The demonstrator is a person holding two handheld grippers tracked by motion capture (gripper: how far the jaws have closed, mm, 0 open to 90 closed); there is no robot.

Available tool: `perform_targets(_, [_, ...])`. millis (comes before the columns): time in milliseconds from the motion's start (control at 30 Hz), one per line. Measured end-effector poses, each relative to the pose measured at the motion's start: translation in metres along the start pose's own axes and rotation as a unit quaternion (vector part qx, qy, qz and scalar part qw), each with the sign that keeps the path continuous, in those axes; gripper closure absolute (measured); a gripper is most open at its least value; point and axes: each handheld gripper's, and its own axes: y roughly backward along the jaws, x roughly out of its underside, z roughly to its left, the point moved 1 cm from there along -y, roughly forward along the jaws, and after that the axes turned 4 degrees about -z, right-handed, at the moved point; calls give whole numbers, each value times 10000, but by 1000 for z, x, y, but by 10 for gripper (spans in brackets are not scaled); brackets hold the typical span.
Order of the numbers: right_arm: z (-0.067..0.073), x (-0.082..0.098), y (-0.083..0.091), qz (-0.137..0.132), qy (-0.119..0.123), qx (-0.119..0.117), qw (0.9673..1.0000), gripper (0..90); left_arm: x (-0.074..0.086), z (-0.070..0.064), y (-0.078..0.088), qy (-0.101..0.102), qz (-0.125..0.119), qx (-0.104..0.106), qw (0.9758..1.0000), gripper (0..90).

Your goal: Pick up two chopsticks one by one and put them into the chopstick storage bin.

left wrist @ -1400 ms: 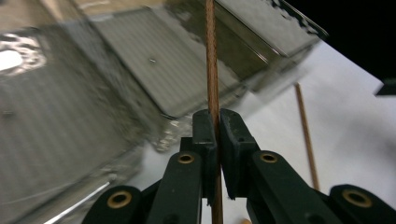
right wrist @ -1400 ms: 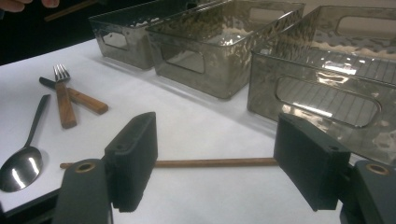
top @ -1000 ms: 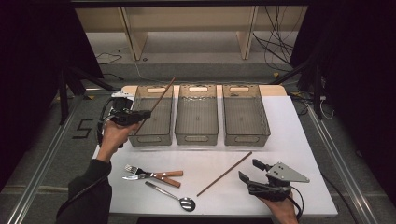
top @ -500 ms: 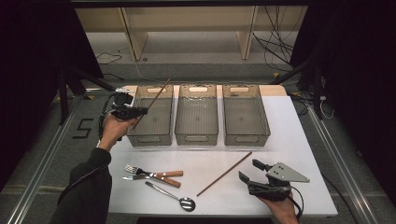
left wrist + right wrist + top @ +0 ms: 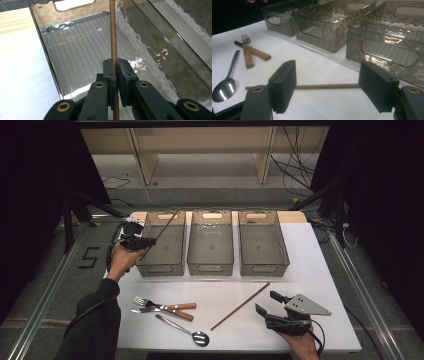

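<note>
The left claw (image 5: 114, 72) pinches a thin, round, reddish-brown wooden chopstick (image 5: 113, 37), which slants up over the leftmost bin (image 5: 161, 245) near the worktop's (image 5: 320, 270) far left corner. A second chopstick (image 5: 240, 305) lies toward the near edge, before the wide-open right claw (image 5: 267, 304). Three clear bins line the far edge; one fork (image 5: 162, 304), one knife (image 5: 165, 313) and one spoon (image 5: 184, 330) lie near the left front.
</note>
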Motion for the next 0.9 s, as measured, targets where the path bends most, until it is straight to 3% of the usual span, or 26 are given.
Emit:
perform_targets(300, [0, 0, 0, -2, -11, -5, 10000, 314, 2, 2, -6, -33, 81, -163, 9998, 827])
perform_targets(400, [0, 0, 0, -9, -18, -4, 10000, 314, 1, 1, -5, -22, 13, -128, 9999, 607])
perform_targets(500, [-1, 0, 0, -6, -16, 1, 10000, 314, -2, -3, 0, -5, -125, -85, 9999, 448])
perform_targets(567, [0, 0, 0, -4, -16, 1, 10000, 314, -4, -6, 4, 107, -224, -15, 9997, 387])
perform_targets(733, [0, 0, 0, -4, -7, 2, 10000, 314, -5, -25, 15, 38, -326, 191, 9993, 294])
perform_targets(900, [0, 0, 0, -4, 0, 8, 10000, 314, 1, -54, 31, 69, -602, 574, 9965, 254])
